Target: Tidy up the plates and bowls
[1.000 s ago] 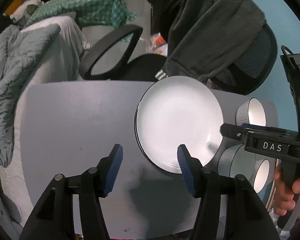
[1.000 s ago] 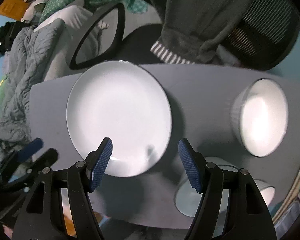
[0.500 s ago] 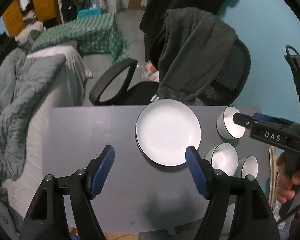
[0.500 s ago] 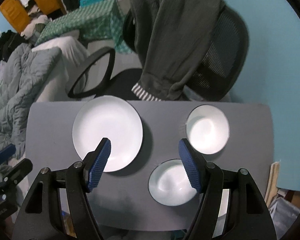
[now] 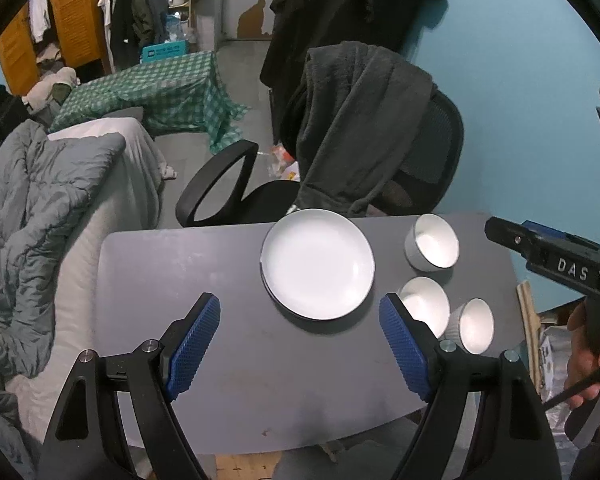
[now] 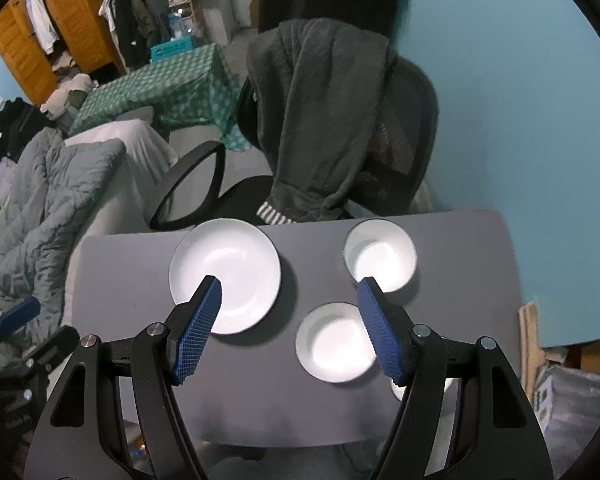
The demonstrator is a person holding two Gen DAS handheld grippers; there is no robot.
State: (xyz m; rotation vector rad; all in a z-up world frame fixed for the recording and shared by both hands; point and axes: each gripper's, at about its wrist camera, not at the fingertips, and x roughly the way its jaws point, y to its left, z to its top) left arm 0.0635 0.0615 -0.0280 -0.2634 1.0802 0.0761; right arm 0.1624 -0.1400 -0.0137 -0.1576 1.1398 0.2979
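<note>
A white plate (image 5: pixel 318 264) lies on the grey table (image 5: pixel 180 280), with a second rim showing under its left edge. To its right stand three white bowls: one at the back (image 5: pixel 432 242), one in the middle (image 5: pixel 424 304), one at the front (image 5: pixel 476 326). My left gripper (image 5: pixel 300 312) hangs high above the table, its jaws opening, nothing between them. My right gripper (image 6: pixel 290 292) is open and empty, also well above the plate (image 6: pixel 225 276) and the bowls (image 6: pixel 380 254) (image 6: pixel 334 342). Its right finger hides most of the third bowl.
An office chair (image 5: pixel 428 152) draped with a dark robe (image 5: pixel 356 120) stands behind the table. A bed with a grey duvet (image 5: pixel 32 216) runs along the left. A person's hand (image 5: pixel 584 364) holds the right tool. Boxes and bags lie by the blue wall at right.
Both grippers have risen away from the table, so plate and bowls look smaller and all three bowls show. The left jaws have spread wider. The dishes have not moved.
</note>
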